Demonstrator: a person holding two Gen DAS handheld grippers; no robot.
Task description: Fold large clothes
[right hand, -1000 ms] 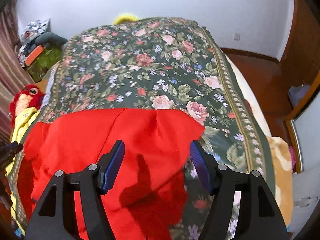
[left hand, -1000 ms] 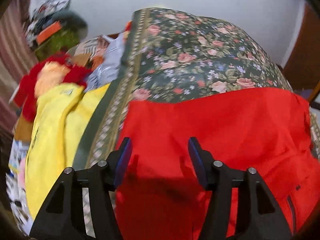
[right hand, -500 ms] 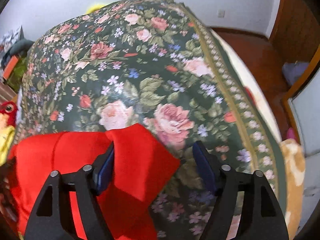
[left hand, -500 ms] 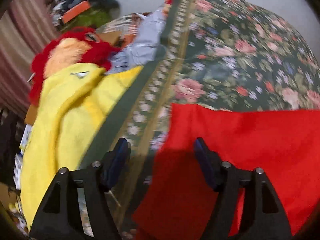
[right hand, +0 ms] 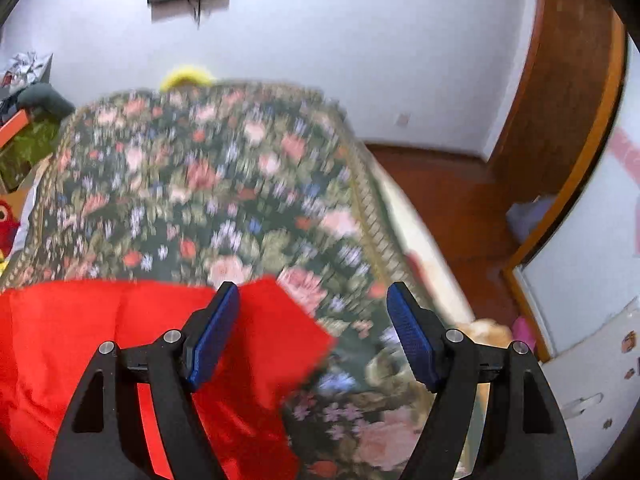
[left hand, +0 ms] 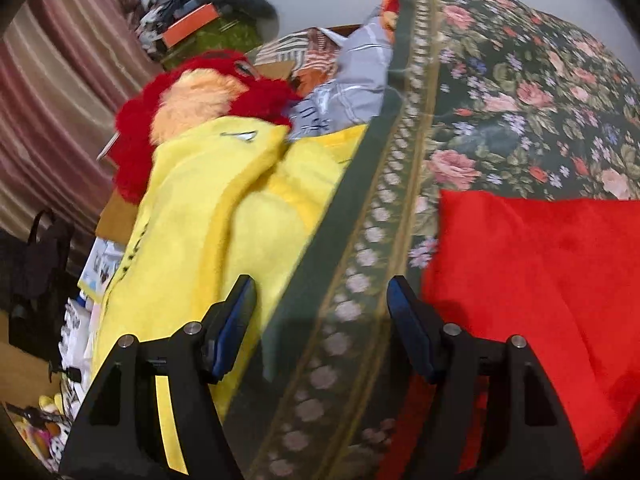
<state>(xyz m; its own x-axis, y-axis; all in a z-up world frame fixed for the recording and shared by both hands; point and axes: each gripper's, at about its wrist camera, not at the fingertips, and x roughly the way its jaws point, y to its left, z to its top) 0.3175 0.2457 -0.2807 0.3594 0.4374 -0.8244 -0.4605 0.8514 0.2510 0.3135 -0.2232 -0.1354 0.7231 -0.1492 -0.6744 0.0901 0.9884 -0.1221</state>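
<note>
A large red garment [left hand: 540,280] lies spread flat on the floral bedspread [left hand: 520,92]. My left gripper [left hand: 320,296] hangs open over the bedspread's patterned border, just left of the garment's left edge, with nothing between its fingers. A yellow garment [left hand: 224,216] lies to its left. In the right wrist view the red garment [right hand: 100,328] fills the lower left. Its right corner pokes out between the blue pads of my right gripper [right hand: 313,296], which stands open above it without touching. The view is blurred by motion.
A red and orange plush toy [left hand: 192,96], grey cloth and a cluttered pile [left hand: 208,28] sit beyond the yellow garment, beside a striped curtain [left hand: 60,92]. Right of the bed are a wooden floor [right hand: 452,200], a wooden door frame [right hand: 560,100] and a white cabinet [right hand: 592,320].
The left gripper swung left, from over the red garment to the bedspread border beside the yellow cloth. The right gripper tilted up and lifted off the garment's corner. Both jaws widened slightly.
</note>
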